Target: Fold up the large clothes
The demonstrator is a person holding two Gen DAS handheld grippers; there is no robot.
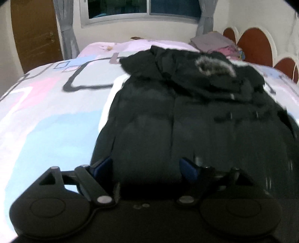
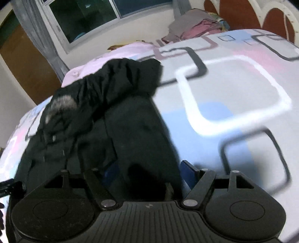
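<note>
Bedroom walls, a curtained window (image 1: pixel 142 9) and a brown door (image 1: pixel 35 31) frame a bed (image 1: pixel 46 115) dressed in a pastel sheet with looping rectangles. On it lies the task's garment, a black padded jacket (image 1: pixel 186 115), its body spread flat toward the near edge and its fur-trimmed hood (image 1: pixel 214 65) bunched at the far end, probably laid out so the sides can be folded inward. Both claws hang over the near hem: the left claw (image 1: pixel 147 166) stands apart with fabric below it but not pinched, and the right claw (image 2: pixel 149 170) is likewise apart over the jacket's right edge. A pile of folded clothes (image 2: pixel 192 28) by the headboard (image 1: pixel 256 44) sits well clear; only the rumpled hood hinders a tidy fold.
</note>
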